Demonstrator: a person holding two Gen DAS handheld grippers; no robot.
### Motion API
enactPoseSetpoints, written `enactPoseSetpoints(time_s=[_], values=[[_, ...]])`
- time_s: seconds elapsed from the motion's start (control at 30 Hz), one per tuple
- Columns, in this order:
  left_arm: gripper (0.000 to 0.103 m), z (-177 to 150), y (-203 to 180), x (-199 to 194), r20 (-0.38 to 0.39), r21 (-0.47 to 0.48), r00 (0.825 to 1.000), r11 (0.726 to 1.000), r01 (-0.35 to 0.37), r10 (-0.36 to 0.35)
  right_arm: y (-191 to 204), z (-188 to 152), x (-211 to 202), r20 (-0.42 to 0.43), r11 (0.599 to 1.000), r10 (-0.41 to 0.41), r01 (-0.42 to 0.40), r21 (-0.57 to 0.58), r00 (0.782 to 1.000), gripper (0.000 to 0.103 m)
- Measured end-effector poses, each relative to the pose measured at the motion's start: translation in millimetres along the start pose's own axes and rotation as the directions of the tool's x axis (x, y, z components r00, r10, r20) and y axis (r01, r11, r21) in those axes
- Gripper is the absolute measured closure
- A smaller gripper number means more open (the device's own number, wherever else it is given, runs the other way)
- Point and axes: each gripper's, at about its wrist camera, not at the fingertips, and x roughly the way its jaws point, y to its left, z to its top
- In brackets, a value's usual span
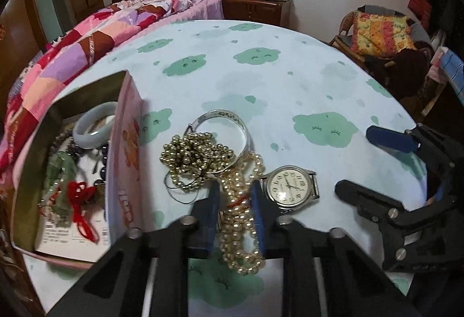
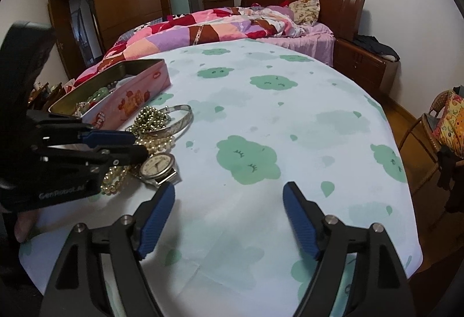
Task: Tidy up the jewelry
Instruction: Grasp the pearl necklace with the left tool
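While my left gripper [image 1: 235,201] straddles the pearls [image 1: 240,218], they lie on the table [image 1: 290,79] beside the tin [image 1: 127,148]

Pearls look limp, slippery and light, tangled with gold beads [image 1: 191,157] and a bangle [image 1: 232,125]; I'd pinch the bunched middle. Left fingers sit narrowly apart, touching the strand but seemingly not clamped. My right gripper [image 2: 229,212] hangs wide open, holding nothing, near the watch [image 2: 158,166]

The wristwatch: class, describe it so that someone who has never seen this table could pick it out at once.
Start at the pink tin on the cloud-print tablecloth; beside its long wall lies a heap of jewelry. The wristwatch sits at the far edge of that heap from the tin, next to the pearl strand between the left gripper's fingers. It alone has a round pale dial with numerals and a metal band, unlike the beads and bangle.
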Motion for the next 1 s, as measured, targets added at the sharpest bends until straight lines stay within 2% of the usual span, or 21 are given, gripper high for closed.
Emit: enactPoseSetpoints(time_s=[0.23,0.27,0.3,0.4,0.6,0.73,0.83,0.9,0.97,1.0], values=[[0.091,-3.4,-1.4,-14.9,0.03,0.015,1.0,1.0,-0.009,0.008,1.5,-0.9,-0.2,0.001,1.0,-0.001,0.001,-0.002,1.0,0.021],[0.093,-3.7,-1.1,-19.4,0.041,0.013,0.999,1.0,-0.006,0.005,1.4,-1.0,-0.5,0.002,1.0,-0.001,0.001,-0.002,1.0,0.021],[0.103,-3.7,-0.1,-24.7,0.055,0.01,0.998,1.0,-0.002,0.002,1.1,-1.1,-0.7,0.003,1.0,0.0,0.0,-0.001,1.0,0.021],[0.103,-2.7,3.7,-44.8,0.103,0.005,0.995,1.0,-0.003,0.002,1.2,-1.2,-0.7,0.002,1.0,-0.001,0.001,-0.003,1.0,0.021],[0.103,-4.5,7.0,-53.1,0.133,-0.008,0.991,1.0,-0.004,0.005,4.3,-1.5,-0.5,-0.004,1.0,0.005,-0.005,-0.02,1.0,0.021],[0.102,-6.0,4.6,-45.9,0.096,-0.01,0.995,0.999,-0.037,0.038,4.5,-2.1,-0.5,-0.004,1.0,0.008,-0.008,-0.02,1.0,0.021],[0.088,-13.4,1.3,-41.6,0.068,-0.007,0.997,0.999,-0.037,0.037,4.1,-1.8,0.3,-0.004,1.0,0.007,-0.008,-0.021,1.0,0.021],[0.056,-18.3,0.3,-38.2,0.061,-0.016,0.997,0.998,-0.055,0.056,4.1,-1.8,0.1,-0.004,1.0,0.007,-0.007,-0.021,1.0,0.021],[0.046,-20.6,-1.1,-37.4,0.068,-0.016,0.995,0.998,-0.067,0.068,4.3,-2.0,-0.1,-0.003,1.0,0.005,-0.005,-0.025,1.0,0.021],[0.046,-20.7,-1.6,-36.6,0.067,-0.013,0.996,0.998,-0.057,0.058,4.4,-2.0,-0.4,-0.003,1.0,0.003,-0.003,-0.028,1.0,0.021]])
